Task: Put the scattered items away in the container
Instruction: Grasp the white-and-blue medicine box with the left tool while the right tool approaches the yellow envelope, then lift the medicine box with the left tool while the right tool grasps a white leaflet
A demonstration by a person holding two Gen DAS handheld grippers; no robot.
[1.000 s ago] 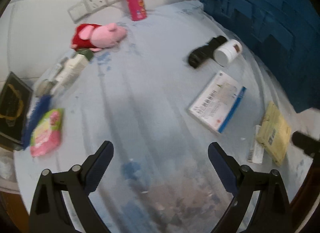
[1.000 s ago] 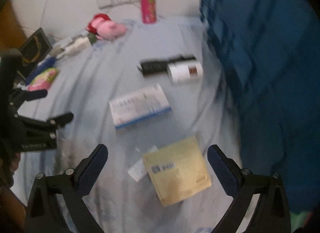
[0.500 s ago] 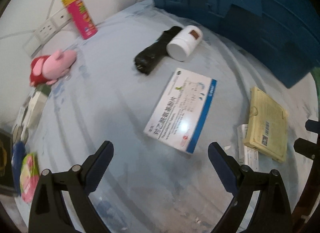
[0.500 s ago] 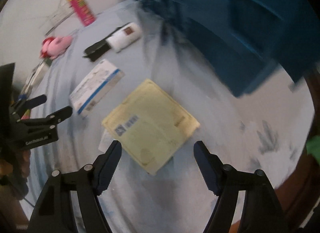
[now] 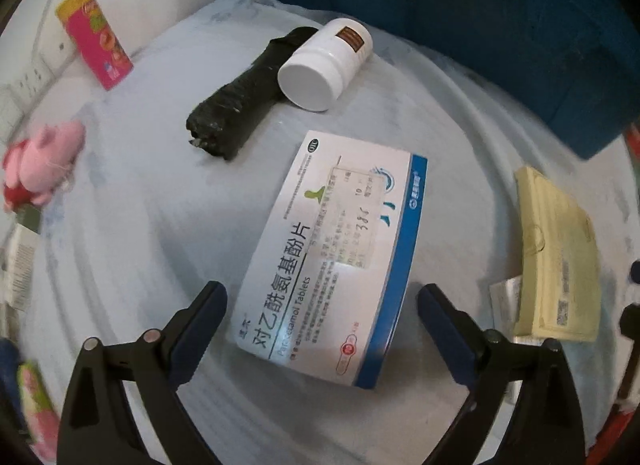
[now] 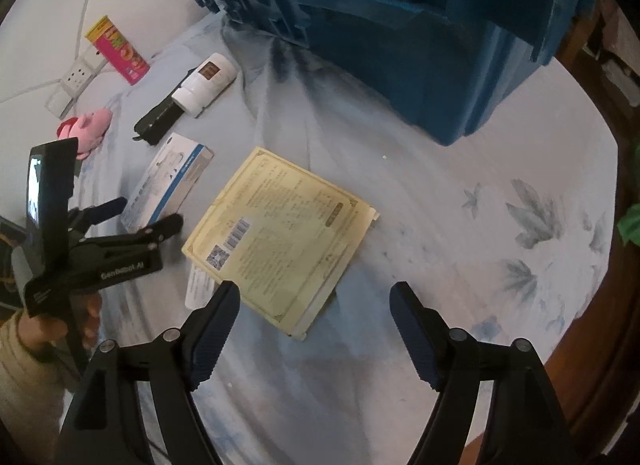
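Your left gripper (image 5: 322,305) gapes wide over the near end of the tablet box (image 5: 336,249), holding nothing. Your right gripper (image 6: 314,307) is also spread, over the yellow packet (image 6: 280,241). Farther off lie the white bottle (image 5: 326,65), black flashlight (image 5: 240,113), then the blue crate (image 6: 400,33).

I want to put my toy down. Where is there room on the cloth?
Bare cloth lies right of the yellow packet, below the blue crate. It is crowded left of the packet: tablet box, white bottle, black bundle, pink plush.
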